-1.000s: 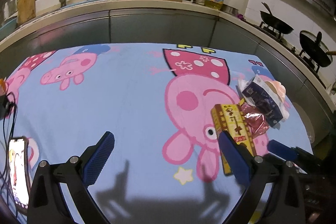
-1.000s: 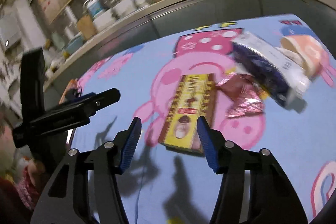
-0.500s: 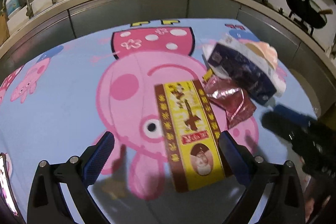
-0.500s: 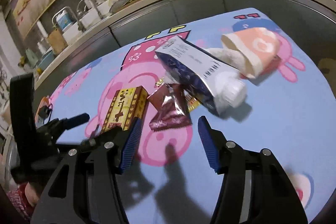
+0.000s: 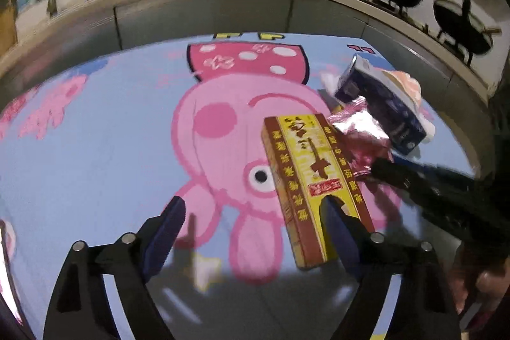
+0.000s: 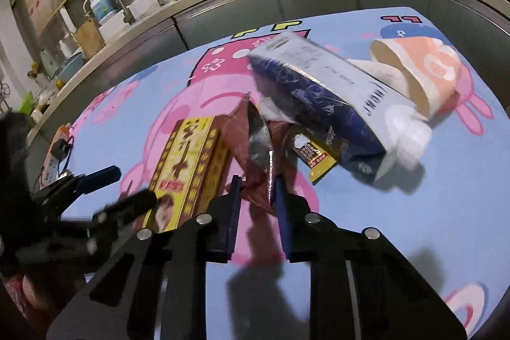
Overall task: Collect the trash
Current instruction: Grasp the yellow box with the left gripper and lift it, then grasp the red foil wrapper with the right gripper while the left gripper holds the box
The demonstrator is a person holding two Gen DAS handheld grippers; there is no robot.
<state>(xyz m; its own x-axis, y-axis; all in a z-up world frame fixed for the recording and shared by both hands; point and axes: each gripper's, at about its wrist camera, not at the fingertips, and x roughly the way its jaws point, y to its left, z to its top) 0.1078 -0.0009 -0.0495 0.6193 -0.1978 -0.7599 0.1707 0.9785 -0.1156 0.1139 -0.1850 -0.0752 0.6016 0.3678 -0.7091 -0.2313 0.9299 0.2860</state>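
Right wrist view: the right gripper [image 6: 255,190] has its jaws closed on the red foil wrapper [image 6: 255,142] – lifted a little. The yellow box [image 5: 314,180] lies on the tabletop [image 5: 95,180], its long axis pointing away, inside the wide-open left gripper [image 5: 251,222].

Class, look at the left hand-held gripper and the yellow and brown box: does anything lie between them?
Nothing visible does. The left hand-held gripper is open, and its right finger already overlaps the yellow and brown box. The red foil wrapper lies beyond the box, pinched by the right hand-held gripper.
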